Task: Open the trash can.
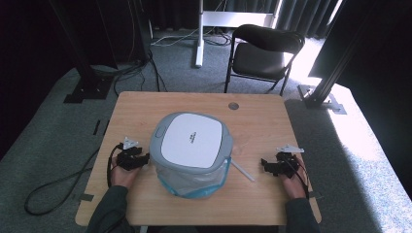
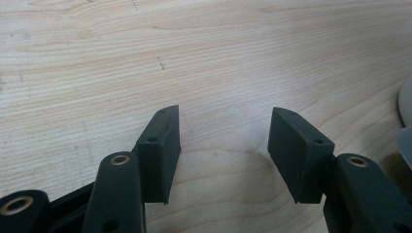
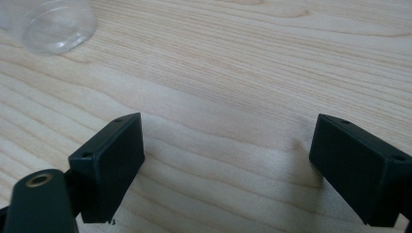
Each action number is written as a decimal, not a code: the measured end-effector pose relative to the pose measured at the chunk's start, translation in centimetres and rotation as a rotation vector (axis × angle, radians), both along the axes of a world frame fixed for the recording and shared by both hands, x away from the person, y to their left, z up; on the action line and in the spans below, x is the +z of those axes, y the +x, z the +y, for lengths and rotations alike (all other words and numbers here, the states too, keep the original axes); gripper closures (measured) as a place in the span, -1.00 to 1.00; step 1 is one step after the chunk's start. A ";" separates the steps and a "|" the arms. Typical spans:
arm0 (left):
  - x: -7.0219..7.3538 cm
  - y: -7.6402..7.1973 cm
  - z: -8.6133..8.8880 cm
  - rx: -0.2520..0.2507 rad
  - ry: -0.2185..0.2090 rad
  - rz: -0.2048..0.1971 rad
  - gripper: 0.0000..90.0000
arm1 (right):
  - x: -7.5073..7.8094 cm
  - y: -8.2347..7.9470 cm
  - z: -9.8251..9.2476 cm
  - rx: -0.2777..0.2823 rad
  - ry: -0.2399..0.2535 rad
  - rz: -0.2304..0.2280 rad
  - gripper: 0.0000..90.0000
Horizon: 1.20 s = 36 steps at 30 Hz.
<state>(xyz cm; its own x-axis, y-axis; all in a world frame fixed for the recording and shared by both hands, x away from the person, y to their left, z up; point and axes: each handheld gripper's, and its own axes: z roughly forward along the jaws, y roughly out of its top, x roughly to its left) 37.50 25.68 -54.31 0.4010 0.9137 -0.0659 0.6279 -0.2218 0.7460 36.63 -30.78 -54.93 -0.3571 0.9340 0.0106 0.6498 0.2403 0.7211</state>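
Left gripper (image 1: 141, 159) rests on the table (image 1: 252, 121), fingers (image 2: 158, 150) wide and empty, just beside the bin (image 1: 190, 153). Right gripper (image 1: 270, 166) lies well apart from it, fingers (image 3: 109, 162) wide, empty. The bin stands mid-table between them, lid (image 1: 190, 141) on. Risk: a one-sided push would likely tip it, the clear bag (image 1: 194, 182) giving poor footing.

A light wooden table (image 1: 262, 121) at frame centre carries a grey-and-white lidded container (image 1: 191, 145) at its middle and a clear plastic tube (image 1: 242, 171) just right of it.
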 end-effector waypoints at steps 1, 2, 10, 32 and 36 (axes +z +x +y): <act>0.0 0.0 0.0 0.001 0.003 0.000 0.00 | 0.0 -0.1 0.0 0.002 -0.001 0.000 -0.74; 0.0 0.0 -0.1 0.001 0.007 -0.001 0.00 | 0.0 -0.2 0.0 -0.004 -0.001 -0.002 -0.74; 0.0 -0.1 0.1 -0.009 -0.008 0.005 0.00 | 0.0 -0.4 0.1 -0.002 -0.002 -0.001 -0.74; 2.3 -1.4 0.0 -0.046 -0.054 -0.035 0.12 | 0.0 -0.6 0.2 0.004 -0.002 -0.001 -0.74; 2.5 -1.4 0.0 -0.061 -0.063 -0.018 0.12 | 0.0 -0.6 0.2 0.006 -0.002 -0.001 -0.74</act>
